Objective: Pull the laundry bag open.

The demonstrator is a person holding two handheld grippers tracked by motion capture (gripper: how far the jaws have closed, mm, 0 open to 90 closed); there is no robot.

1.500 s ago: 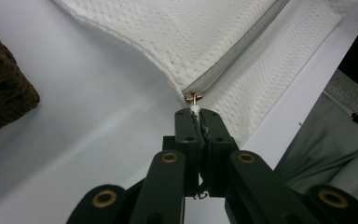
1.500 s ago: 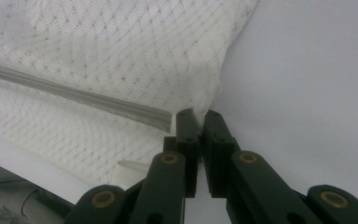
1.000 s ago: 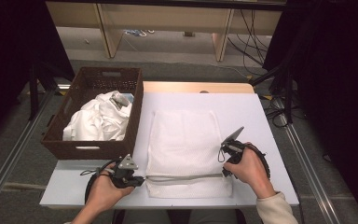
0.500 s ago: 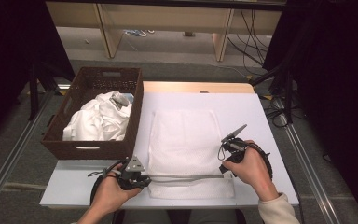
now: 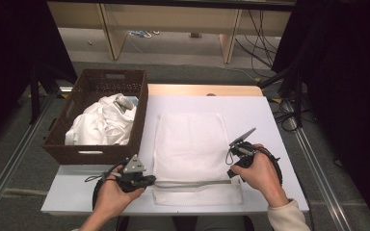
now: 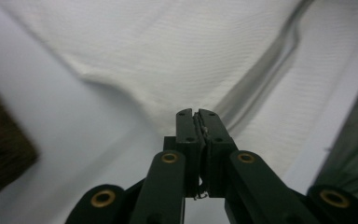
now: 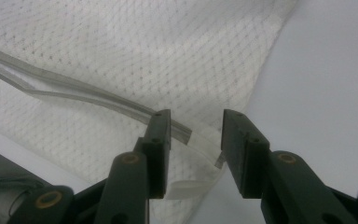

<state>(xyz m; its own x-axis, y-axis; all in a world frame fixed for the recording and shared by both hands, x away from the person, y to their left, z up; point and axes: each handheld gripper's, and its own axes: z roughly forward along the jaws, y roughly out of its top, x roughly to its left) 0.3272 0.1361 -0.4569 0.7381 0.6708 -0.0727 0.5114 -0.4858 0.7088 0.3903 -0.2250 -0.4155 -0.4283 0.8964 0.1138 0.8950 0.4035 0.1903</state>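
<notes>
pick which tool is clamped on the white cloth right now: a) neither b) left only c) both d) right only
b: in the left gripper view the left tool has its jaws pressed together on the white cloth, while the right tool stands with its jaws apart around the cloth's edge.

The left hand-held gripper (image 5: 149, 181) has drawn back toward the table's near edge, the towel (image 5: 191, 144) fold following.

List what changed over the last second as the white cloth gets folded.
The left tongs, shut on the white cloth, slid a little to the right along its near edge and drew it inward. The right tongs barely moved; their jaws now stand open around the folded edge. The brown basket of laundry stayed put.
</notes>
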